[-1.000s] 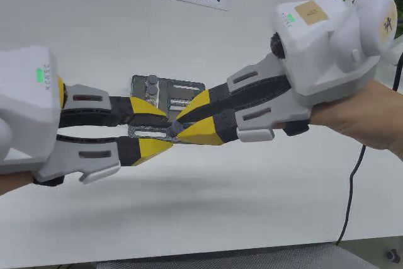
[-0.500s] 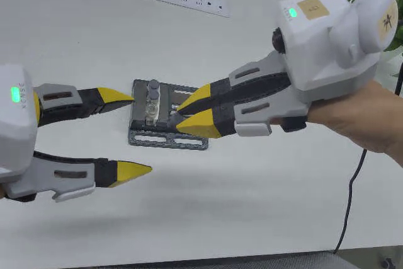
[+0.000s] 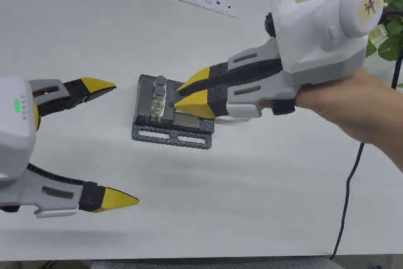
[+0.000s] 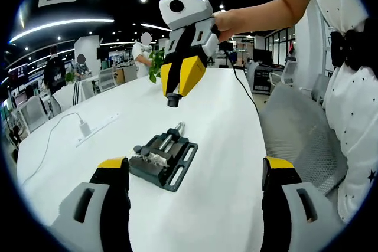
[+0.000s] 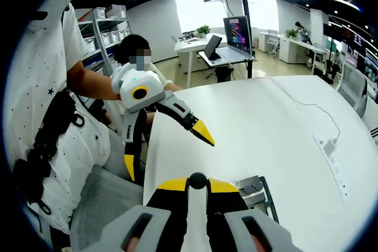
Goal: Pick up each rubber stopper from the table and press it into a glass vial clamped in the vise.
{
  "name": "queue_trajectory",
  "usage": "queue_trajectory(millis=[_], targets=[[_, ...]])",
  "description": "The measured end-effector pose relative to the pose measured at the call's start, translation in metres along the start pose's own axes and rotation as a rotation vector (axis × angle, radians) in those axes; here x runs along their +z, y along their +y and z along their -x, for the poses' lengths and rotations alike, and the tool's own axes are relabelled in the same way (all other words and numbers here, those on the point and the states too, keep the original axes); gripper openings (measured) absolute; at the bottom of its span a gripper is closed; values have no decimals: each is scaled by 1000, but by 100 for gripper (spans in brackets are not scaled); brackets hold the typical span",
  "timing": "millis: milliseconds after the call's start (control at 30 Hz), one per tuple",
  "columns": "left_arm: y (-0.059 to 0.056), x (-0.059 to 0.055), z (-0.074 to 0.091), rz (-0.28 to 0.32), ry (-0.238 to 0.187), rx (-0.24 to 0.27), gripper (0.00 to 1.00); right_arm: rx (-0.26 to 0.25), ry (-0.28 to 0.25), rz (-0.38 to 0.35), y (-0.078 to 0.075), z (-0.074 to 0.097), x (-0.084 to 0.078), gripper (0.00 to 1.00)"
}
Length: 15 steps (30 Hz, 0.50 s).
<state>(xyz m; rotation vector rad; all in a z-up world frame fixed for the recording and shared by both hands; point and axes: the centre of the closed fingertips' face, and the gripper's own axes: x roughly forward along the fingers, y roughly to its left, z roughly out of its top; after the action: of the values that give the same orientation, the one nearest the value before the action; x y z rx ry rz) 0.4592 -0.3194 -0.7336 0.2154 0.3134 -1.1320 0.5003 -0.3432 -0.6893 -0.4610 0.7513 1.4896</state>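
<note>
1. Holding a rubber stopper, my right gripper stands closed on it, raised above the vise on the desk.
2. My left gripper hangs wide open and empty, apart from the vise.

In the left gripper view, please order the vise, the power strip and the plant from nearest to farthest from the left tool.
1. Vise, straight ahead of the left tool.
2. Power strip, farther on, to the view's left.
3. Plant, farthest back, upper middle.
</note>
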Motion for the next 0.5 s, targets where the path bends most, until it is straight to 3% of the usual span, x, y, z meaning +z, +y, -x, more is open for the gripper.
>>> queue_trajectory(millis=[200,500], targets=[[2,-9,1,14,6,8,97,-37,48,-16,-18,-10,-4,6],[4,-19,3,36,4,9,99,-85,153,-32,-51,-31,-24,6]])
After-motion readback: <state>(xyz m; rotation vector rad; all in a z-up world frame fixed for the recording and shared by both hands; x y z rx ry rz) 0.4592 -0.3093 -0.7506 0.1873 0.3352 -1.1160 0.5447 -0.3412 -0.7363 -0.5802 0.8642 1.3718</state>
